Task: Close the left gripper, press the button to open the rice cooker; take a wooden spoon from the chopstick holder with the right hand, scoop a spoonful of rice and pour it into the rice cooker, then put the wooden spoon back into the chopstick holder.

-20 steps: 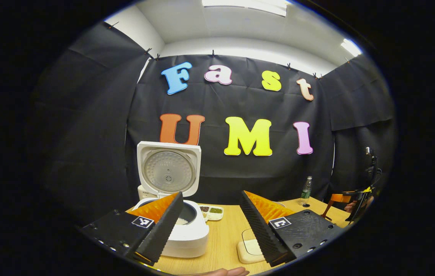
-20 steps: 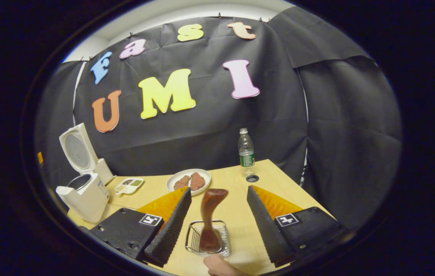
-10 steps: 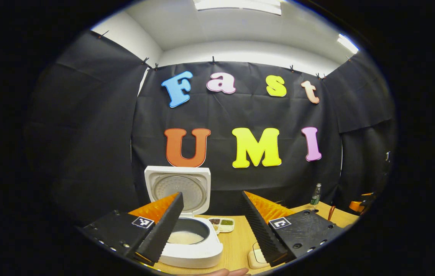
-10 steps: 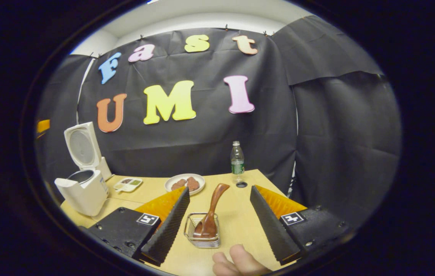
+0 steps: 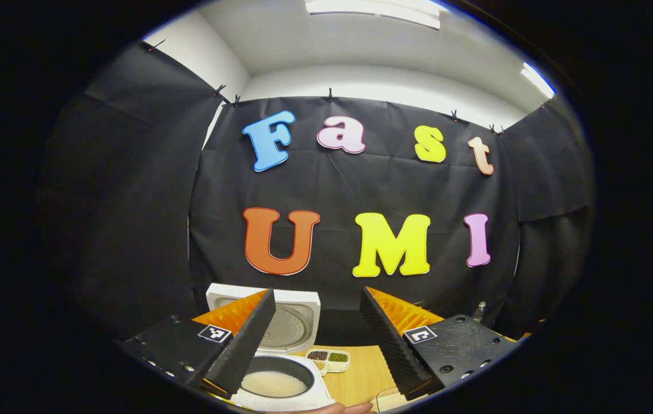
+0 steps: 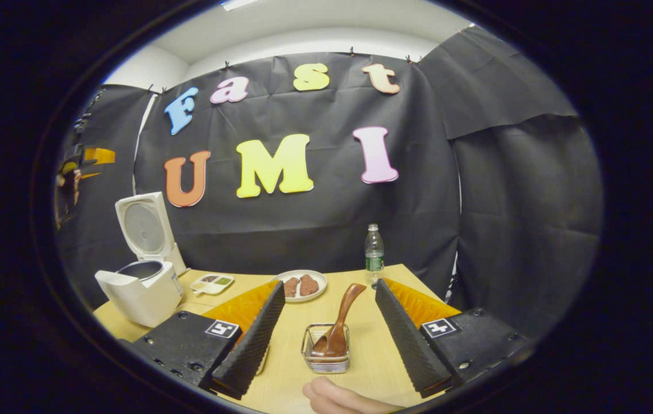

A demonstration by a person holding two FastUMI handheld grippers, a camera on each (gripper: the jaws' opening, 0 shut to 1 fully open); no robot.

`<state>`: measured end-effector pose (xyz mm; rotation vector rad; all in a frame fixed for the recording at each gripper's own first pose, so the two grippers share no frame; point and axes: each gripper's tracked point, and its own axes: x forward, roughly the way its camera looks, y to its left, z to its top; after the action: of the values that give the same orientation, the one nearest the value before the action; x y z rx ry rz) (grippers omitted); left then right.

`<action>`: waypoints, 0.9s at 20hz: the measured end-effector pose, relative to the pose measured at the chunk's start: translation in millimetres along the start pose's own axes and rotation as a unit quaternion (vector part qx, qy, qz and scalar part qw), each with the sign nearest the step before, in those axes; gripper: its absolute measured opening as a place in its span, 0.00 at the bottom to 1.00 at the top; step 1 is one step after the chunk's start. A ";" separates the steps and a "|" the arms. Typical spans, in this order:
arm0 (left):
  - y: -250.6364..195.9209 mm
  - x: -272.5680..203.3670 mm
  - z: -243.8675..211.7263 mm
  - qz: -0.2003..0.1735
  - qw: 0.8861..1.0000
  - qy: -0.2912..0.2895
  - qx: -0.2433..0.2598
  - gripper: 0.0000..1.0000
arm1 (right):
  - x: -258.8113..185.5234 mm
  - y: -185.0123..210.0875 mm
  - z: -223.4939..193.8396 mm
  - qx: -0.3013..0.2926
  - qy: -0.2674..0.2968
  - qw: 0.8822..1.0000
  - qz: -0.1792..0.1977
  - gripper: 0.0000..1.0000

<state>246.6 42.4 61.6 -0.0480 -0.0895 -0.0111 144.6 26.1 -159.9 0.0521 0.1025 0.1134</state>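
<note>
Now spoon (image 6: 342,322) sits back in holder (image 6: 326,356).
Both grippers, right (image 6: 326,339) and left (image 5: 314,336), gape wide, holding nothing; I'd lift straight off the desk (image 6: 372,368), sparing the cooker (image 6: 142,287).

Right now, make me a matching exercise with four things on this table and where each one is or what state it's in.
Things:
1. rice cooker
2. wooden spoon
3. water bottle
4. white plate

States:
A. holds two brown pieces of food
B. stands upright at the table's far edge
C. lid raised
D. leans in the wire chopstick holder

Pairs: 1-C, 2-D, 3-B, 4-A
</note>
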 end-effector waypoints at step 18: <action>88.4 175.7 -79.2 0.058 0.998 0.020 0.013 0.94 | -34.2 30.4 3.9 0.019 -0.031 0.999 0.022 0.95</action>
<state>429.8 125.3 -5.6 -0.0274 -0.0467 0.1057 107.8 52.1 -150.9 0.0950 0.0423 0.1547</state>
